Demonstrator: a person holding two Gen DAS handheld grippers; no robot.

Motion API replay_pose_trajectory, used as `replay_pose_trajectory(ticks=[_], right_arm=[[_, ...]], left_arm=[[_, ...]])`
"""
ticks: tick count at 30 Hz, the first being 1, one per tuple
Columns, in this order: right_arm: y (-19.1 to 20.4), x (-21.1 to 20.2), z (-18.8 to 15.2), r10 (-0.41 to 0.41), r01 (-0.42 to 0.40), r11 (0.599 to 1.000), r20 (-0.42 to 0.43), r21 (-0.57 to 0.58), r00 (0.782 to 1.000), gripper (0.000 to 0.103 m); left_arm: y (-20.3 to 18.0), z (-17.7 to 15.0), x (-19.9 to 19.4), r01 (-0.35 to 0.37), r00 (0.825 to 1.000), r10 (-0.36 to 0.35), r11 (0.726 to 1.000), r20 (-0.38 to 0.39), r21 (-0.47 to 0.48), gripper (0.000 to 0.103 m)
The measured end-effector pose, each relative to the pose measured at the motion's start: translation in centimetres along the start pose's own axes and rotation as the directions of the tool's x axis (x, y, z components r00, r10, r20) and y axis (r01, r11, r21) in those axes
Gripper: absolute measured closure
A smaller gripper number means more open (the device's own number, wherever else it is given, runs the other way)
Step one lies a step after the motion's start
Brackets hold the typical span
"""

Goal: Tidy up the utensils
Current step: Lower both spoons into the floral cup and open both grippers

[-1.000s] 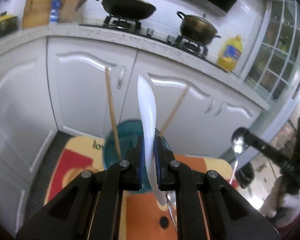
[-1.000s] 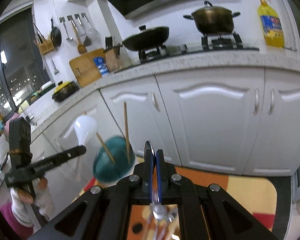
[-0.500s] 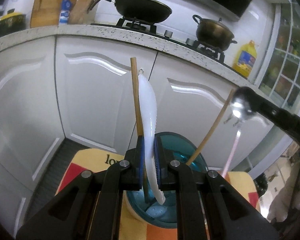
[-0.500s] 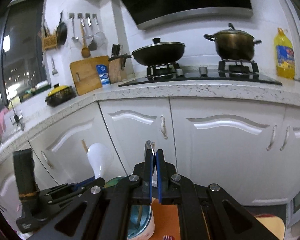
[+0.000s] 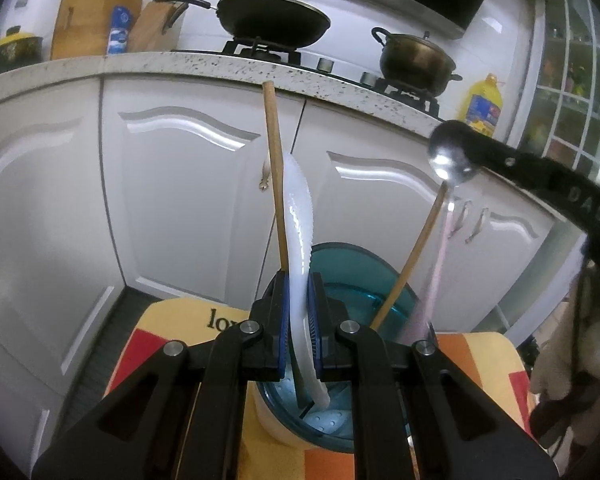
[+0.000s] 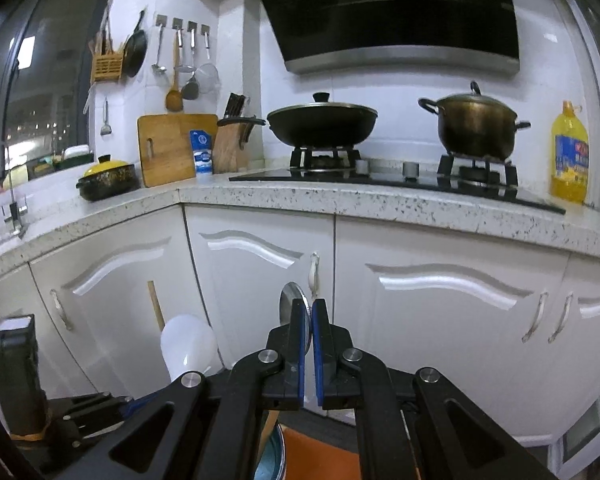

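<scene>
My left gripper (image 5: 299,280) is shut on a white plastic spoon (image 5: 298,208), which stands upright with its lower end inside the teal utensil holder (image 5: 352,264). Two wooden chopsticks (image 5: 274,168) lean in the holder. At the right, my right gripper (image 5: 456,140) is shut on the bowl of a metal spoon (image 5: 446,160); its pink handle (image 5: 436,276) hangs down to the holder's right rim. In the right wrist view the right gripper (image 6: 311,312) pinches the metal spoon (image 6: 290,300), and the white spoon (image 6: 188,344) shows at lower left.
The holder stands on an orange, yellow and red mat (image 5: 172,320). White cabinet doors (image 5: 188,200) close off the space behind it. Above, the speckled counter (image 6: 380,200) carries a wok (image 6: 322,124), a pot (image 6: 476,124) and an oil bottle (image 6: 570,156).
The left gripper sank toward the holder, and the white spoon's lower end went into it. The right gripper swung in from the side and brought the metal spoon over the holder's right rim.
</scene>
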State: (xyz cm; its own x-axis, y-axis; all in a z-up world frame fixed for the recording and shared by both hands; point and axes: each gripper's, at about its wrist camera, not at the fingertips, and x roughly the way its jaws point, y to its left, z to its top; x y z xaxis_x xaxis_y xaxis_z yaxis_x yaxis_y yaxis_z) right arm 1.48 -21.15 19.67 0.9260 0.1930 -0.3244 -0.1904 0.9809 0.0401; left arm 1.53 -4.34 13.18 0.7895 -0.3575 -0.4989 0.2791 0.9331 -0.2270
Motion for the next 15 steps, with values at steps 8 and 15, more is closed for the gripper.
replay_pose_trajectory(ticks=[8,15], right_arm=[[1.8,0.5,-1.5,-0.034,0.036,0.992,0.019,-0.118,0.999,0.1],[1.5,0.4,-3.7,0.023,-0.03,0.994,-0.07,-0.105,0.997,0.1]], left_arm=[[0.8,-0.3,0.1,0.042,0.999,-0.042,0.999,0.012,0.003,0.095],[1.1,-1.3,0.1,0.057,0.998,-0.057,0.998,0.014,-0.016,0.095]])
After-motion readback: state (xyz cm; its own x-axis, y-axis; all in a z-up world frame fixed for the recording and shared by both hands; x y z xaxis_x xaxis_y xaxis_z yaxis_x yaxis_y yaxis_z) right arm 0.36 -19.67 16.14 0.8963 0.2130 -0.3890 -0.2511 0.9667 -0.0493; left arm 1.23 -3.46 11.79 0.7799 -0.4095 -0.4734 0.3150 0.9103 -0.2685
